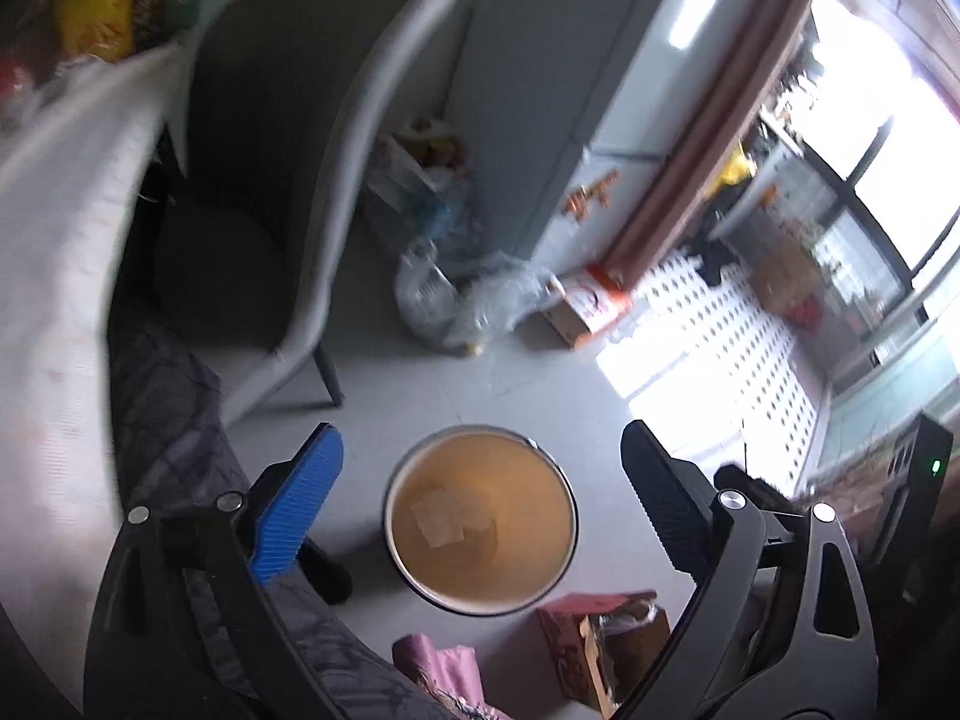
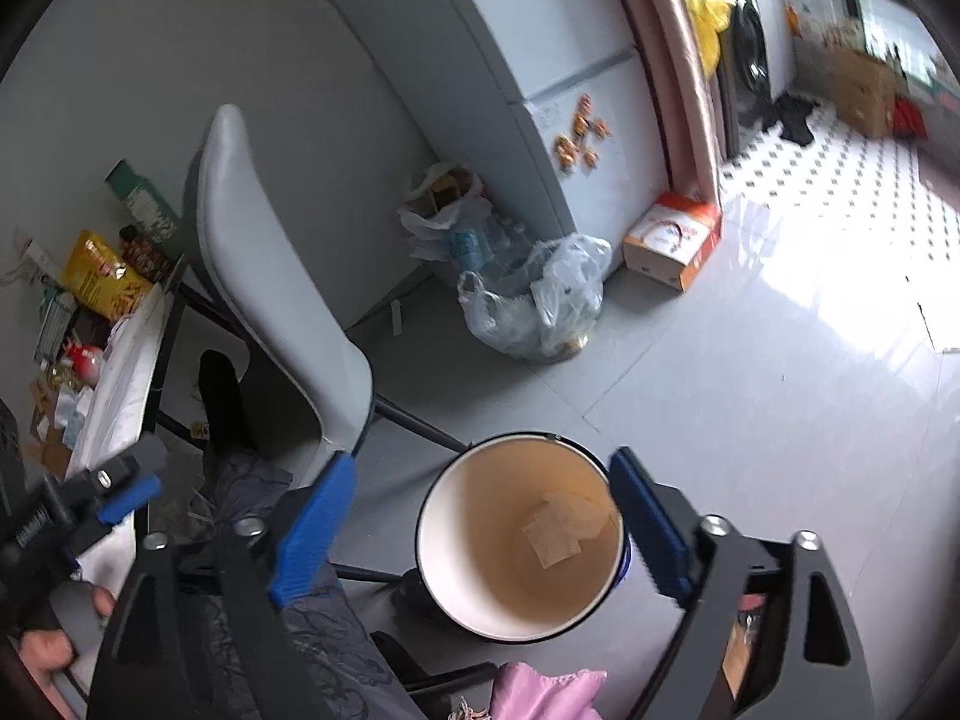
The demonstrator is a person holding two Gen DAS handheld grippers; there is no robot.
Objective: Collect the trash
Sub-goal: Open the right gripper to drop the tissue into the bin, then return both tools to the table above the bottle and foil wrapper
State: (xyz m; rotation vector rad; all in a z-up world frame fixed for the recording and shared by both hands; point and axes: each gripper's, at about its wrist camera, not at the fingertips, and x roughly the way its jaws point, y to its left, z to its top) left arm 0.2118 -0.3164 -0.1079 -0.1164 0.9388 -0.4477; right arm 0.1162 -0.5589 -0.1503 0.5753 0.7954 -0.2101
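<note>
Down along my left wrist view, my left gripper (image 1: 480, 504) hangs over the floor (image 1: 420, 372) with its 2 fingers spread wide and nothing between them; one pad is blue (image 1: 297, 504), the other black (image 1: 663, 510). Framed in the gap far below stands the round bin (image 1: 480, 600), upright, its pale inside showing. A crumpled piece of paper (image 1: 444, 516) lies flat on the bottom of it. Behind the bin a grey chair (image 1: 336, 192) stands next to a tabletop (image 1: 60, 228) at the left edge, much of it blurred. Clear plastic bags (image 1: 474, 300) slump on the floor beyond the chair, near a white and orange carton (image 1: 591, 306). Just beside the bin at the lower edge sit a pink cloth (image 1: 444, 666) and an open brown box (image 1: 600, 642).

Next, from my right wrist view, my right gripper (image 2: 480, 531) also has its 2 blue fingers (image 2: 312, 522) held wide apart, gripping nothing. The same bin (image 2: 456, 510) sits on the floor between and below them, and the paper (image 2: 555, 531) rests inside on its bottom. At the left edge my other gripper (image 2: 129, 489) shows, a hand (image 2: 48, 642) wrapped around its handle. The chair (image 2: 270, 282) stands behind the bin, with the cluttered tabletop (image 2: 126, 384) to its left carrying a yellow packet (image 2: 99, 279). Plastic bags (image 2: 540, 300) lie against the base of a pale fridge (image 2: 510, 60), the carton (image 2: 672, 240) close by.
</note>
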